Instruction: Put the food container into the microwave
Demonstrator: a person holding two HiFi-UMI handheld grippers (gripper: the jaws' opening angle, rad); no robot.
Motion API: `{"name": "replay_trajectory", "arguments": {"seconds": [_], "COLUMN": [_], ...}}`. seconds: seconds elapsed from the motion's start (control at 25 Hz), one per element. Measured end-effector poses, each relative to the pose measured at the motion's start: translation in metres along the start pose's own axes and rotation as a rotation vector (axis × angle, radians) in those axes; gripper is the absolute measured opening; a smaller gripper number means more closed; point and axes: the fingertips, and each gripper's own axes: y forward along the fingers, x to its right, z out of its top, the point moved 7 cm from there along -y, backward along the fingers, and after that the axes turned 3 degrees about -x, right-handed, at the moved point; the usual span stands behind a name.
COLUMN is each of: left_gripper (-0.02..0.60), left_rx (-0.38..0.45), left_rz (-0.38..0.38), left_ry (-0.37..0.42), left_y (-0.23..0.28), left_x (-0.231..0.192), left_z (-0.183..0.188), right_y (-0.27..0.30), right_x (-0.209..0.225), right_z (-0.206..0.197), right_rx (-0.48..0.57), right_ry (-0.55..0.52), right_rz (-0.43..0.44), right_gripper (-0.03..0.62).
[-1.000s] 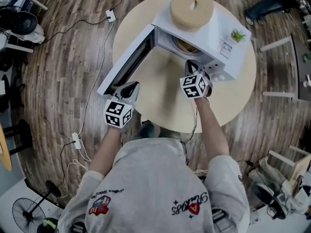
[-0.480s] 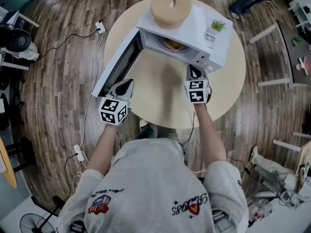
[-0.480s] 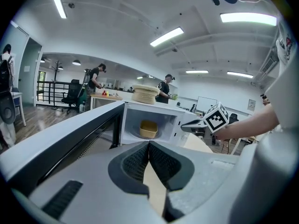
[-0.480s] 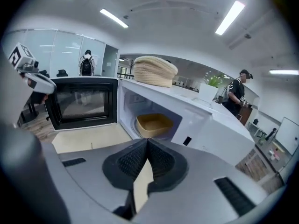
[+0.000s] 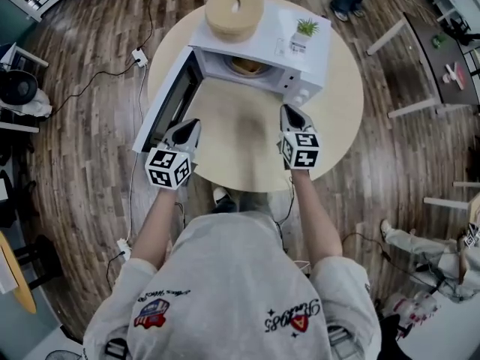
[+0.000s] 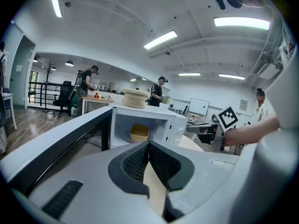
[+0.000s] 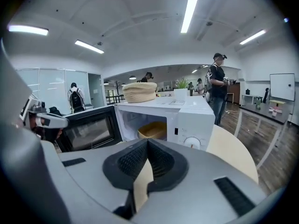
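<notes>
the microwave (image 5: pixel 279 42) stands at the far edge of the round surface (image 5: pixel 341 103). its door (image 5: pixel 168 102) is swung wide open and reaches out toward the left edge. the food container (image 5: pixel 246 67), a tan tub, sits inside the open cavity, and both tool views show it there, behind the door opening. on the microwave's top lie a round woven disc (image 5: pixel 234 10) at the left end and a small green plant (image 5: pixel 306 28) toward the right end.

the left tool (image 5: pixel 191 126) is held over the near-left edge of the surface, just beside the free end of the open door and pointing toward the microwave. its ribbed pads (image 6: pixel 138 162) are clenched tip to tip with nothing between them.

the right tool (image 5: pixel 289 113) hangs over the surface toward the near-right edge, in front of the microwave's control dial (image 7: pixel 193 142) and apart from it. its pads (image 7: pixel 133 160) are likewise pressed together at the tips, holding nothing.
</notes>
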Motion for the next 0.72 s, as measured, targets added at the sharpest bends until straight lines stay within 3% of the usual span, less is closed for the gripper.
{"name": "replay_trajectory", "arguments": {"seconds": [0.72], "left_gripper": [0.005], "left_rx": [0.116], "left_rz": [-0.039], "left_ry": [0.116], "left_y": [-0.010], "left_x": [0.024], "left_z": [0.053], "right_y": [-0.104], "right_x": [-0.012], "right_z": [0.028], "right_rx": [0.233], "right_ry": [0.005], "right_rz": [-0.018], "right_gripper": [0.005]}}
